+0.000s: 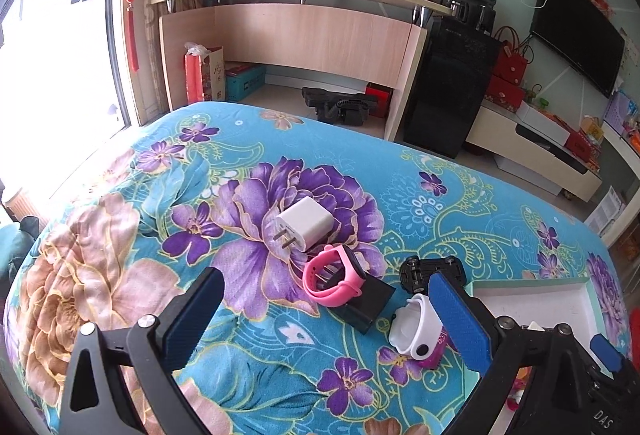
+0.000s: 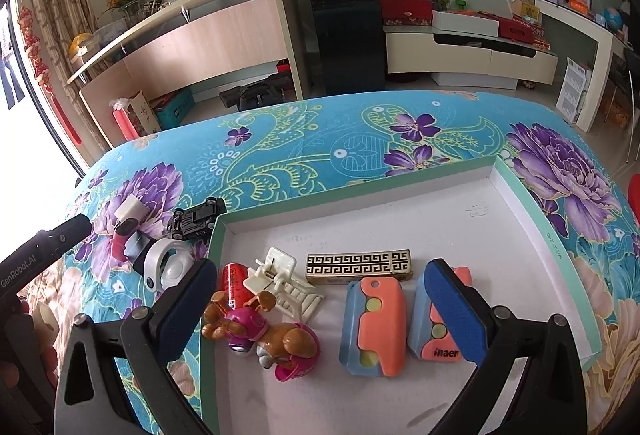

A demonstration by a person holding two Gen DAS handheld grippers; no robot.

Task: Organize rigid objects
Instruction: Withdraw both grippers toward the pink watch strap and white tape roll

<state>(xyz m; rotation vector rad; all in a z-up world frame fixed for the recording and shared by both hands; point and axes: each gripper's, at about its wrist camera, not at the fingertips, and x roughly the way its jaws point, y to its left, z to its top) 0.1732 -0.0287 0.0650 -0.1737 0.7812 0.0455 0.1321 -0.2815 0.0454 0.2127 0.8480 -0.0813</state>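
Right gripper (image 2: 320, 315): jaws spread wide, nothing between the pads — hangs over the tray (image 2: 540, 231).
Left gripper (image 1: 324, 319): wide open too, empty, above the bedspread (image 1: 440, 195).
Loose items: white charger (image 1: 305, 224), pink watch (image 1: 334, 275), white watch (image 1: 414, 331), toy car (image 1: 432, 271) — beside the tray.
Handling: charger light, stiff, smooth; pinch its flat sides.
Views: only the right shows the tray's contents — the puppy figure (image 2: 260, 331) probably lies tipped.

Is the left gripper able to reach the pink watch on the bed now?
Probably yes. The left gripper is open, and the pink watch lies just ahead between its fingers; the black block touches it, but nothing covers it.
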